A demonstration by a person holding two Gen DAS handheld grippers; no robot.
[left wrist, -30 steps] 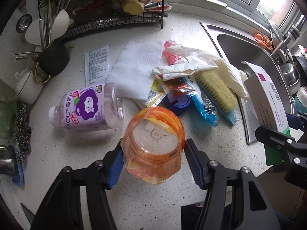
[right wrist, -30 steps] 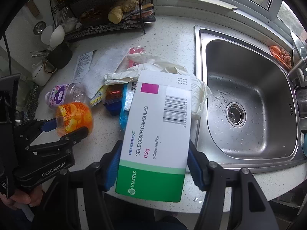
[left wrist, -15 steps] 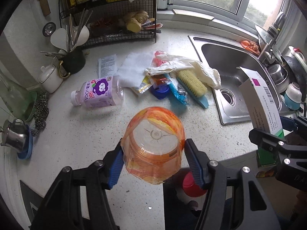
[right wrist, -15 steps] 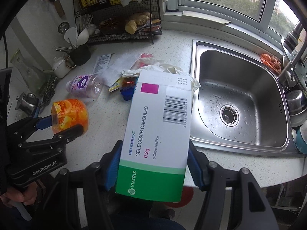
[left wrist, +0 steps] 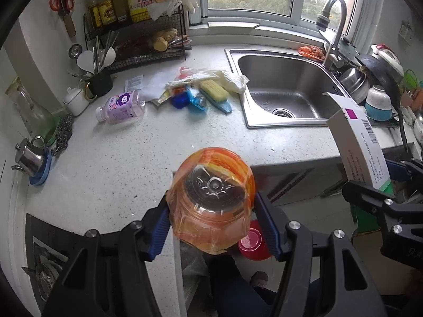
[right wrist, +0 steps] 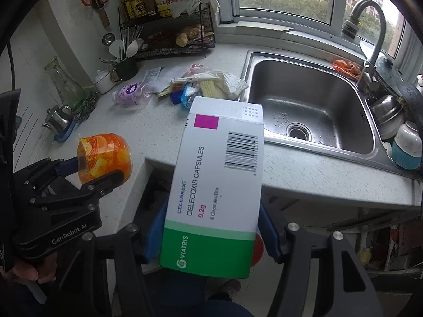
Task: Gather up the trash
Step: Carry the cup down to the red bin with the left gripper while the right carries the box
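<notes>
My left gripper (left wrist: 212, 223) is shut on an orange plastic bottle (left wrist: 211, 198), held past the counter's front edge; it also shows in the right wrist view (right wrist: 104, 154). My right gripper (right wrist: 211, 231) is shut on a white and green medicine box (right wrist: 216, 185), also off the counter; the box shows in the left wrist view (left wrist: 359, 142). On the counter lie a purple-label bottle (left wrist: 121, 107) and a pile of wrappers, a white bag and a brush (left wrist: 203, 89). A red bin (left wrist: 253, 241) shows on the floor below the orange bottle.
A steel sink (left wrist: 285, 87) with a tap (left wrist: 333, 26) is to the right. A wire rack (left wrist: 140, 42), a utensil cup (left wrist: 101, 82), a small teapot (left wrist: 75, 100) and a steel pot (left wrist: 29, 155) line the back and left. Dishes (left wrist: 378, 103) stand at far right.
Both grippers have pulled back and up from the counter with the orange bottle and the medicine box. The counter edge, the floor and the red bin have come into view.
</notes>
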